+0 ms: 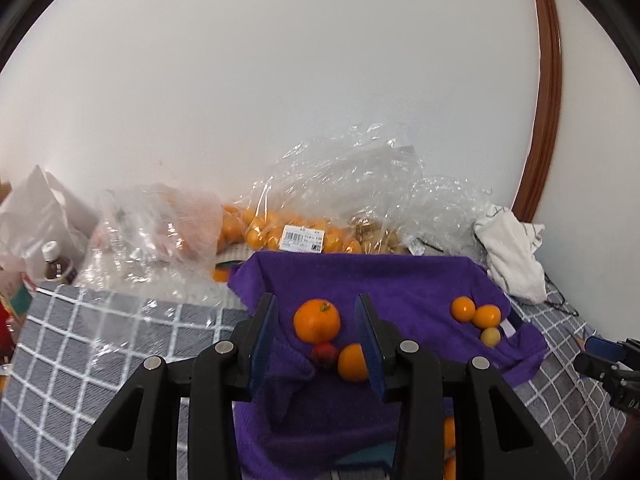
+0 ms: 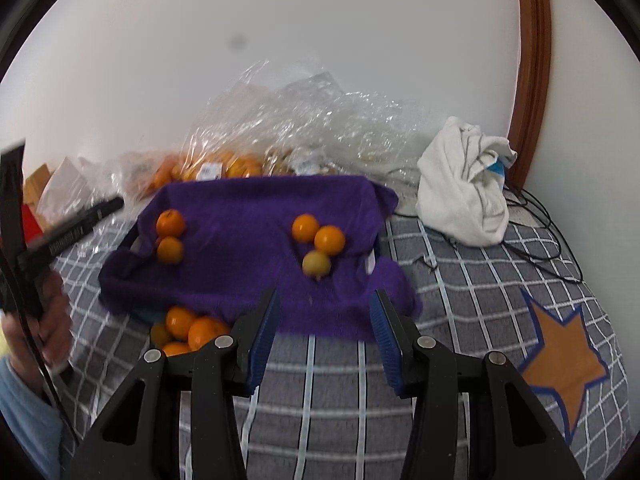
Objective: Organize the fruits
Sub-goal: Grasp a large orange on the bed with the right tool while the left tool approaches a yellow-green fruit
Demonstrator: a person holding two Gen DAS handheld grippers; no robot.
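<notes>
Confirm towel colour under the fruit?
Purple towel; clearest in the right wrist view.

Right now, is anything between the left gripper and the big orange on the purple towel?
Nothing visible. The left gripper is open, and the big orange sits framed between its fingers on the purple towel. A small red fruit and another orange lie just nearer the camera.

Open purple towel between left orange pair at 10 o'clock and right fruit cluster at 12; clear lane straight in from 6; crinkled plastic bags blocking far edge at 12; white cloth bundle and cables at 2; orange pile at 8, just beside towel's near edge; bare checked cover free at 3 to 4.
</notes>
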